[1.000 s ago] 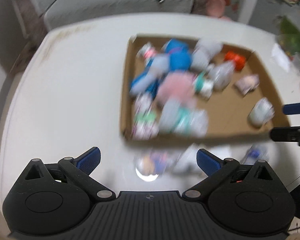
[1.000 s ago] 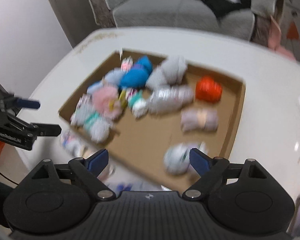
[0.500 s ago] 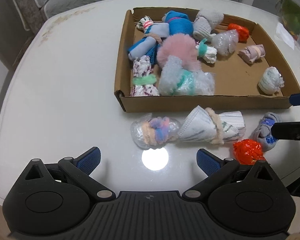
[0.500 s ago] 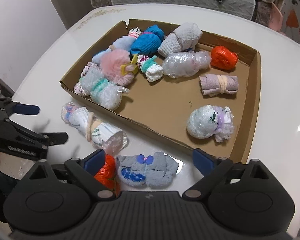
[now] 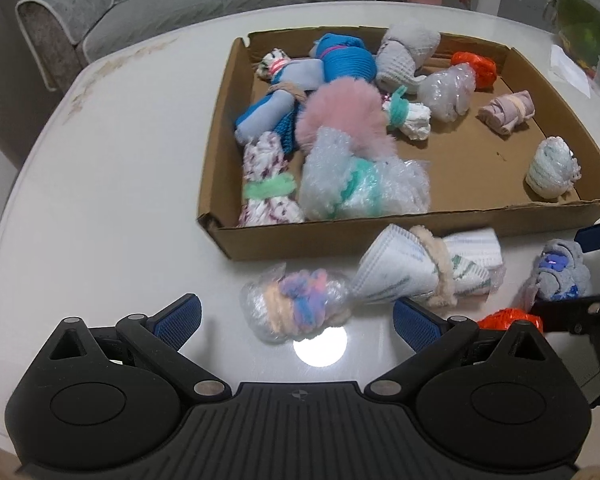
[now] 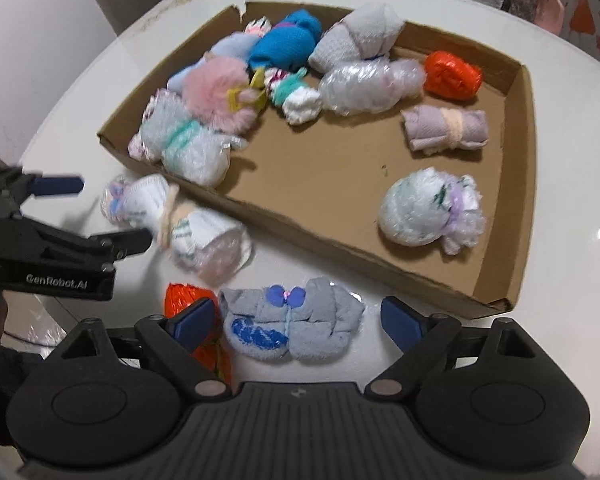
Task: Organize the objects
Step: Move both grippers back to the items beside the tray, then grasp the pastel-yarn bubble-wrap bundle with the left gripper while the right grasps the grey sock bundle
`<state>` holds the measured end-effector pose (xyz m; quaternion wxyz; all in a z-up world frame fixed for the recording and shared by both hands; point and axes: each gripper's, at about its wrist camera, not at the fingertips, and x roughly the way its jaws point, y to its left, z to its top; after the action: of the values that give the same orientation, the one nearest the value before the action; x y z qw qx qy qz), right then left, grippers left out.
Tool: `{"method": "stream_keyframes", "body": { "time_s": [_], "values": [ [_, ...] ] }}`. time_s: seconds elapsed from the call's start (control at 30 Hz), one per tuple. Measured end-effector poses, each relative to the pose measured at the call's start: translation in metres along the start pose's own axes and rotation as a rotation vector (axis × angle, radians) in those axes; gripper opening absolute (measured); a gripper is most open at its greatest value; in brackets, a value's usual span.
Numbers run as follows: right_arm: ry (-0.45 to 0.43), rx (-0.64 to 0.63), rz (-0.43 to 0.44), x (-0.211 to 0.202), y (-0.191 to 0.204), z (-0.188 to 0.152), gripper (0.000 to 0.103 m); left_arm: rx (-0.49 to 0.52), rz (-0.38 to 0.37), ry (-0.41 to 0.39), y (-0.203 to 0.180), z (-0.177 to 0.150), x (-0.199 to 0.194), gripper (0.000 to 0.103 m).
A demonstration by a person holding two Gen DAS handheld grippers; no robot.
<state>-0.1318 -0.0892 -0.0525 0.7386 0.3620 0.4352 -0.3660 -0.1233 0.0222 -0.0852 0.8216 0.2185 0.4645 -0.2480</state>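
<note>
Both grippers have sunk closer to the white table (image 5: 100, 184) since the earlier frames, so the loose bundles in front of the cardboard tray (image 5: 380, 240) now fill more of each view, and the blur of a second ago is largely gone.

That table carries the shallow tray, which holds most of the rolled bundles: a pink fluffy one (image 5: 344, 116), a blue knitted one (image 5: 346, 62), a grey waffle-textured one (image 6: 360, 32), several in bubble wrap, an orange one (image 6: 452, 74) and a mauve roll (image 6: 446, 130) tied round its middle.

Four bundles lie on the table outside the tray's near wall. A white paper-wrapped bundle (image 5: 424, 276) with a fuzzy cream band sits just beside that wall. Touching its end is a clear-wrapped bundle of pastel yarn (image 5: 296, 306). A grey sock bundle (image 6: 292, 328) with blue patches lies further along, and a crinkled orange bundle (image 6: 188, 300) sits beside it.

The left gripper (image 5: 296, 318) has its jaws wide apart, with the pastel yarn bundle between the blue pads and untouched. The right gripper (image 6: 296, 318) straddles the grey sock bundle; its jaws are closing, though neither pad presses on the sock, and its left pad overlaps the orange bundle in view.
</note>
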Motion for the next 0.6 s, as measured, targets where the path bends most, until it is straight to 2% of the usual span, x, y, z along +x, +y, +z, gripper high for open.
{"method": "stream_keyframes", "body": {
  "time_s": [0.27,0.43,0.53,0.6],
  "values": [
    [0.0,0.015,0.019,0.0,-0.01,-0.006,0.067,-0.018,-0.021,-0.02,-0.001,-0.006,0.009,0.1],
    [-0.001,0.01,0.025,0.0,-0.009,-0.008,0.065,-0.058,-0.07,-0.021,0.008,-0.01,0.008,0.09],
    [-0.001,0.014,0.026,-0.002,-0.011,-0.008,0.065,-0.045,-0.071,-0.026,0.009,-0.011,0.004,0.08],
    [-0.001,0.012,0.027,-0.003,-0.013,-0.009,0.065,-0.051,-0.063,-0.022,0.012,-0.013,0.003,0.078]
  ]
}}
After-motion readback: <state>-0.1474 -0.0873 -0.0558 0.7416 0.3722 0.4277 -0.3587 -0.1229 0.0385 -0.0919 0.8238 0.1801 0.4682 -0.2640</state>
